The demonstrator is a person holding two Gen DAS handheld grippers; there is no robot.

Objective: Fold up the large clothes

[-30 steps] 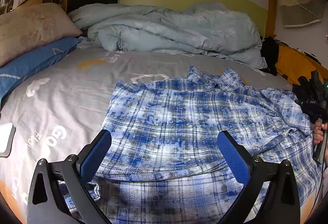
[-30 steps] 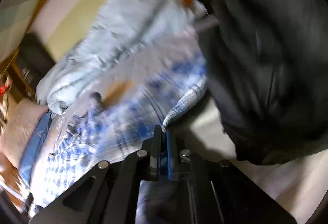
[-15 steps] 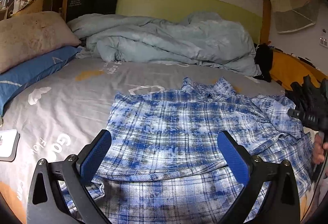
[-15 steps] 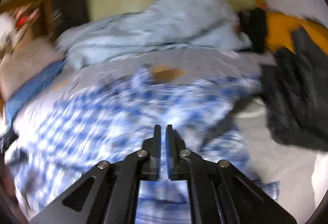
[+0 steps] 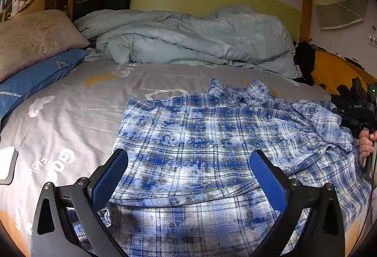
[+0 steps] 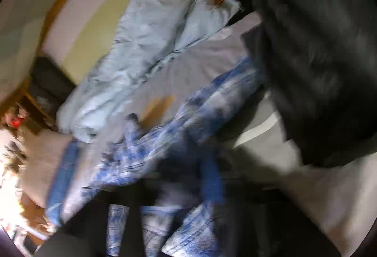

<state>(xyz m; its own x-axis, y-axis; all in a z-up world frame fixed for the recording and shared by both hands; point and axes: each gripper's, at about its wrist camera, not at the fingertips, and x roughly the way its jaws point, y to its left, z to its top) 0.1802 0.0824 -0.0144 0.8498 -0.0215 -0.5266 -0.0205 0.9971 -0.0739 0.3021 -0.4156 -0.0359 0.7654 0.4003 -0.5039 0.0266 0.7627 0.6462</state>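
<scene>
A blue-and-white plaid shirt (image 5: pixel 212 139) lies spread on the grey bed sheet (image 5: pixel 82 101), collar toward the far side and right sleeve bunched at the right. My left gripper (image 5: pixel 188 174) is open and empty, just above the shirt's near hem. My right gripper (image 5: pixel 360 113) shows at the right edge of the left wrist view, held in a hand beside the bunched sleeve. In the right wrist view the picture is heavily blurred; the shirt (image 6: pixel 179 139) shows below, and the gripper's fingers are smeared, so its state is unclear.
A crumpled light-blue duvet (image 5: pixel 193 40) lies along the far side of the bed. A beige pillow (image 5: pixel 33 38) and a blue pillow (image 5: pixel 40 75) are at the left. A white device (image 5: pixel 7 165) lies at the left edge. Dark clothing (image 6: pixel 318 57) lies at the right.
The left gripper has stayed open and nearly still over the hem. The right gripper has swung quickly, its view rotating and blurring; it was shut half a second ago.
</scene>
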